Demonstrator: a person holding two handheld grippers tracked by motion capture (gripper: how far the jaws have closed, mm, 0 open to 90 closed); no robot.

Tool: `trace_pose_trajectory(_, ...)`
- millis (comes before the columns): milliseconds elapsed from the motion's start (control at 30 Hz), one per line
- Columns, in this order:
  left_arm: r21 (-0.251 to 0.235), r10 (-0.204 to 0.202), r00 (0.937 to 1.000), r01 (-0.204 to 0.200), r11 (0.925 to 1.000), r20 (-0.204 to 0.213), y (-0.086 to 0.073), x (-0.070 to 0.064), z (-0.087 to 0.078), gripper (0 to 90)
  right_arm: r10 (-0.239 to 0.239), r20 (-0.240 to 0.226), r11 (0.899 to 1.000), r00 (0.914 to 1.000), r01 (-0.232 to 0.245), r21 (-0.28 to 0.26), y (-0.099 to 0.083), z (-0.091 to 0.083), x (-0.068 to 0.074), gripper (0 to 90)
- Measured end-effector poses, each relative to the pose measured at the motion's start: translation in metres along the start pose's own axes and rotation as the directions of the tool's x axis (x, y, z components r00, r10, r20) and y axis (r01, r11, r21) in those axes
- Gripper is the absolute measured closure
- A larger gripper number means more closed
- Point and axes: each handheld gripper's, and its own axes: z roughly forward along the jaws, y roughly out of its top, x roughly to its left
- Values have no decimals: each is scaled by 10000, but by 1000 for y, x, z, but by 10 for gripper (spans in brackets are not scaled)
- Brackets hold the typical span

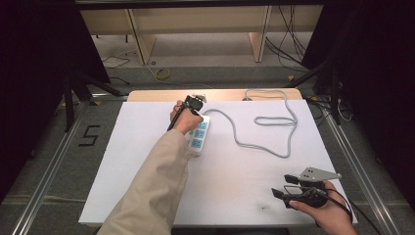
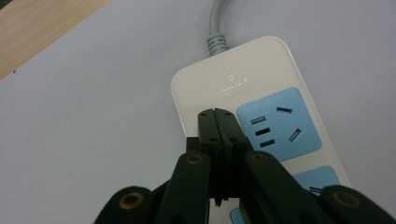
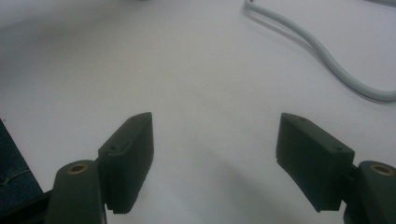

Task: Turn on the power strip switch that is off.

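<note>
Power strip (image 1: 198, 134), white with blue sockets, lay flat on the white counter (image 1: 147, 161) toward its far middle, its grey cord (image 1: 274, 132) running off in loose curves to the right and back toward the far edge. The left gripper (image 2: 217, 114) was down over the strip's cord end, its fingers (image 2: 208, 128) pressed tightly together with nothing between them; in the left gripper view their tips sat on or just above the plain white casing beside the first blue socket (image 2: 279, 123), below the faint printed logo. Whether they actually touched the plastic could not be told. The right gripper (image 1: 288, 186) waited well apart at the near right corner of the counter, its fingers (image 3: 128, 154) spread wide and empty over bare surface.

Judging from this, the work was at its pressing stage: the closed tips seemed to be aimed at a switch or the casing of the strip, perhaps to pin it. No plug sat in any socket, and the strip had not been lifted.
</note>
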Motion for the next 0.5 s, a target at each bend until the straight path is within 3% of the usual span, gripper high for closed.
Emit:
trace_pose_trajectory(367, -289, -25, 9999, 29, 9996, 133, -4, 1, 0, 898, 15, 13, 10000, 10000, -15, -36, 0, 0, 0, 283)
trace_pose_trajectory(500, -547, -196, 9982, 227, 9982, 566, -5, 4, -1, 897, 18, 13, 10000, 10000, -18, -34, 0, 0, 0, 283)
